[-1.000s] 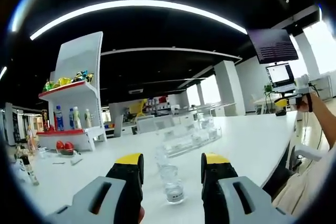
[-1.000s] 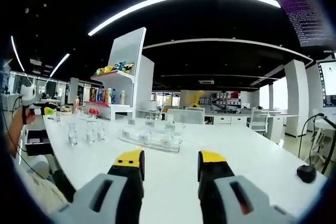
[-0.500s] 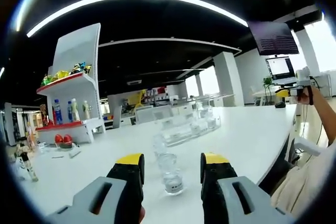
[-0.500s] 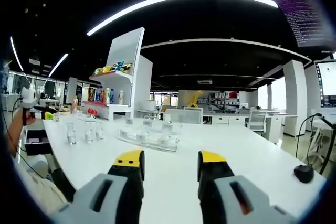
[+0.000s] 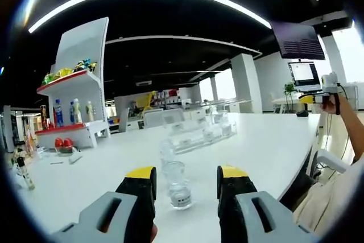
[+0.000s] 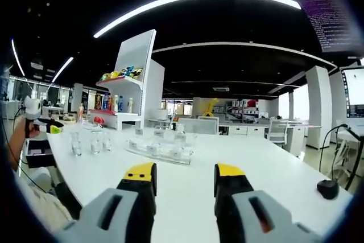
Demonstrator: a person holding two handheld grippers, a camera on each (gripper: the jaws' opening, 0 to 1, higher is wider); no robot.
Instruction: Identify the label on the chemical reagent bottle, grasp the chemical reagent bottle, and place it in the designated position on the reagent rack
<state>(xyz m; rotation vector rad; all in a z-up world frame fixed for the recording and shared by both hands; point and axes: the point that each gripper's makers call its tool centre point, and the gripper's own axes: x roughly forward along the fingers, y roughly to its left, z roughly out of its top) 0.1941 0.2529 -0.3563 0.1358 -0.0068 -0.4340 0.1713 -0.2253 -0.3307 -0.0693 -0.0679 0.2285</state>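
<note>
A clear glass reagent bottle [image 5: 177,183] is being framed between the parted, yellow-tipped jaws of the left gripper [image 5: 185,177], low over a long white table [image 5: 267,152]; nothing is being gripped, and the bottle is standing upright just ahead of the jaw tips, with a second clear bottle [image 5: 166,153] lined up behind it. Farther along the table, a transparent reagent rack [image 5: 202,136] is being shown with small bottles seated in it. At the far left, a white display shelf [image 5: 74,98] is being seen with drink bottles and coloured packets on it.

In the right gripper view, the right gripper [image 6: 185,177] is being held released above bare tabletop, its jaws apart and holding nothing. The same rack [image 6: 159,149] is lying well ahead of it, and 3 clear bottles [image 6: 91,142] are standing in a row to the rack's left. The left gripper [image 6: 37,119] is being held up by a hand at the far left edge. A black computer mouse [image 6: 328,188] is resting near the right end of the table.
</note>
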